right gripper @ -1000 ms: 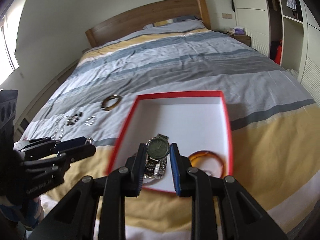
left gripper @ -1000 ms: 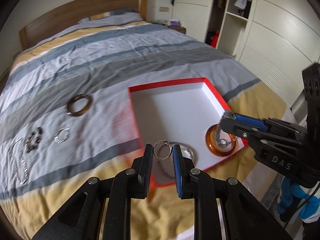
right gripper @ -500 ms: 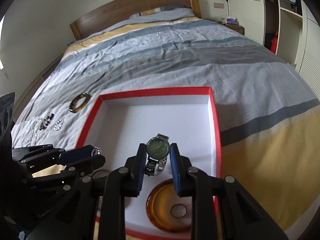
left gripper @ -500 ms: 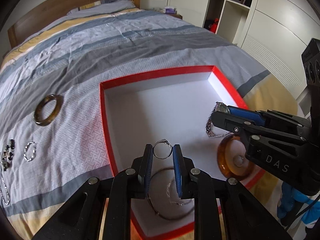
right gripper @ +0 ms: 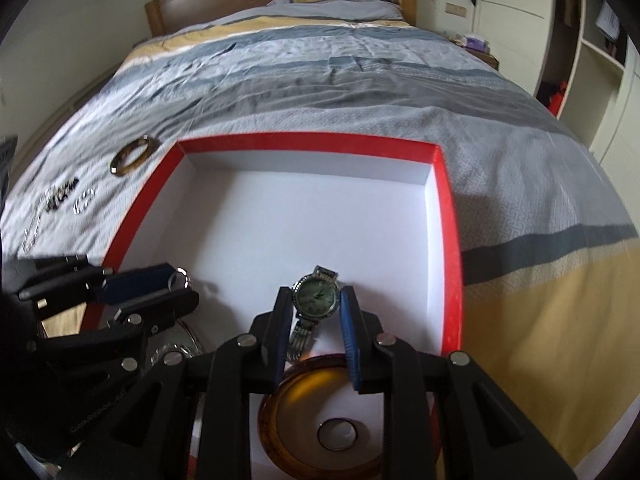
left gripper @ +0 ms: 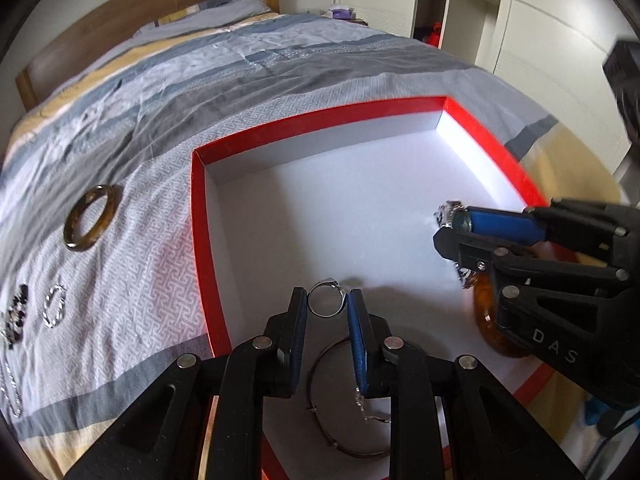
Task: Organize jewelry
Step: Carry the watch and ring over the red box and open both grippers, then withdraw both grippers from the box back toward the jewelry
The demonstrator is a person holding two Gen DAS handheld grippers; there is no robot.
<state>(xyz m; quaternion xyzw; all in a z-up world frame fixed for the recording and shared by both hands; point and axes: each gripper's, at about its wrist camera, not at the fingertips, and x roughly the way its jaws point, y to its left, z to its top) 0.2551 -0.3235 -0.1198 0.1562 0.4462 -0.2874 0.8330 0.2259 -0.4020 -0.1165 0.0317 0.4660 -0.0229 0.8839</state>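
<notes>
A red box with a white inside (left gripper: pixel 198 216) (right gripper: pixel 448 240) lies on the bed. My left gripper (left gripper: pixel 327 304) is shut on a silver ring (left gripper: pixel 326 298) and holds it over the box floor; it shows at the left of the right wrist view (right gripper: pixel 176 280). My right gripper (right gripper: pixel 315 300) is shut on a silver watch (right gripper: pixel 316 298) with a green dial, over the box; it shows at the right of the left wrist view (left gripper: pixel 450 224). An amber bangle (right gripper: pixel 320 432) (left gripper: pixel 486 316) and a thin wire bangle (left gripper: pixel 340 432) lie in the box.
On the bedspread left of the box lie a brown bangle (left gripper: pixel 92 216) (right gripper: pixel 134 156), a small silver chain bracelet (left gripper: pixel 54 306), a dark beaded piece (left gripper: pixel 16 312) and a silver chain (left gripper: pixel 10 392). A wardrobe (left gripper: pixel 520 20) stands to the right.
Both grippers have moved forward over the box, deeper above its white floor, each still holding its piece. The box now fills more of both views.
</notes>
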